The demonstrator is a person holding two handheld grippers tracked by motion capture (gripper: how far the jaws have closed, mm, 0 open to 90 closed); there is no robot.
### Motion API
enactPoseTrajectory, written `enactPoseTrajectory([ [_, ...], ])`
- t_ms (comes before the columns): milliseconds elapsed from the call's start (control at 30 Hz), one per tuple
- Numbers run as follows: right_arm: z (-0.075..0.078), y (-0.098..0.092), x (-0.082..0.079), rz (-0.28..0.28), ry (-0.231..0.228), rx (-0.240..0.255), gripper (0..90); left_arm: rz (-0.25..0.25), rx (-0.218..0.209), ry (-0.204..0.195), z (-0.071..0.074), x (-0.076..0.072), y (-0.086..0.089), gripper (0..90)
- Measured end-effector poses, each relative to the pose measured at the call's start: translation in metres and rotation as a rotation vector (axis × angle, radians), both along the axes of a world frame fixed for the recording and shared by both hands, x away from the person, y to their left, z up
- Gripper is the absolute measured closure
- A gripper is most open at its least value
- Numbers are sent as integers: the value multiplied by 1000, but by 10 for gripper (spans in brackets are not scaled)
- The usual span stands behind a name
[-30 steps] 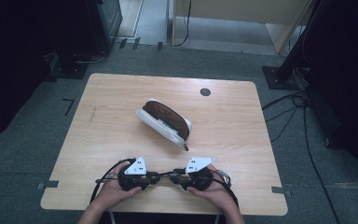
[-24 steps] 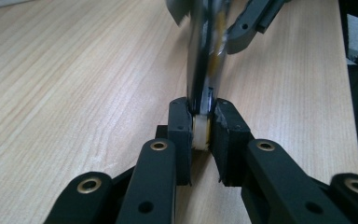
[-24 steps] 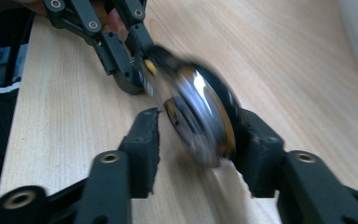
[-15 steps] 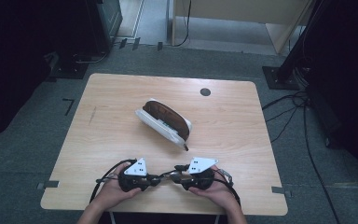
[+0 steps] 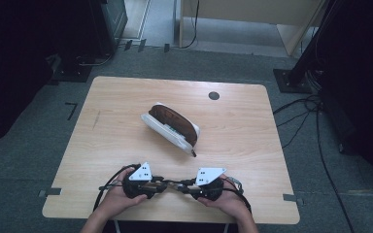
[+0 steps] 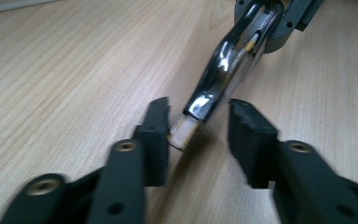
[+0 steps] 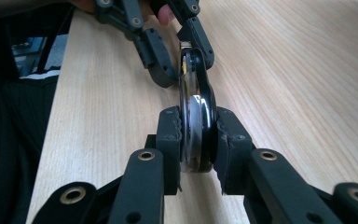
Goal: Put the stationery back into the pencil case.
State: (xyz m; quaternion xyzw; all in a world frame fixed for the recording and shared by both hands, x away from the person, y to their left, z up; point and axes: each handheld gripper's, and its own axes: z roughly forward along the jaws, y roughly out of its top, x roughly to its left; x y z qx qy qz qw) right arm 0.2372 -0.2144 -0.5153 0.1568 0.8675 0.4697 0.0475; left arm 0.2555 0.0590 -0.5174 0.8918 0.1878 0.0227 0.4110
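Gripping a pair of folded glasses (image 7: 196,126) at one end, the right gripper (image 7: 196,140) has its jaws pressed on both sides of the dark frame, having just closed further on it. The left gripper (image 6: 198,130) faces it from the other end; its jaws have just been opening and now stand partly apart, with the tip of the glasses (image 6: 223,70) between them. One pad touches or nearly touches the pale tip, the other stands clear of it.

From the high view, both grippers sit near the front edge of the table (image 5: 116,107), the left gripper (image 5: 158,184) and right gripper (image 5: 184,187) pointing at each other, the glasses (image 5: 171,184) spanning the short gap between them, just above the wood. A hand holds each gripper. Farther back, near the middle of the table, lies an open glasses case (image 5: 171,124), white outside and brown inside, well apart from the grippers.
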Motion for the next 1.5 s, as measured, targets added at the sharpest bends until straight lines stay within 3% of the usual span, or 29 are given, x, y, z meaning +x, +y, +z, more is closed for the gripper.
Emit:
enactPoseTrajectory([
  [200, 5, -7, 2, -51, 5, 30, 742, 98, -3, -18, 3, 2, 4, 296],
  [433, 14, -10, 1, -104, -5, 65, 742, 140, 11, -23, 6, 3, 10, 135],
  [533, 20, -11, 0, -127, -10, 86, 742, 164, 42, -21, 5, 4, 14, 77],
  [600, 24, -11, 0, -133, -9, 99, 741, 212, 75, -61, 5, 2, 17, 78],
  [867, 43, -11, -4, -179, -44, 116, 741, 304, 111, -75, 2, 4, 28, 76],
  [967, 51, -12, -4, -193, -43, 130, 741, 324, 111, -63, 1, 5, 31, 13],
  [1133, 63, -10, -4, -213, -58, 136, 741, 402, 154, -101, -1, 5, 32, 13],
  [1500, 89, -7, 2, -266, -74, 163, 741, 470, 160, -113, -2, 9, 47, 7],
])
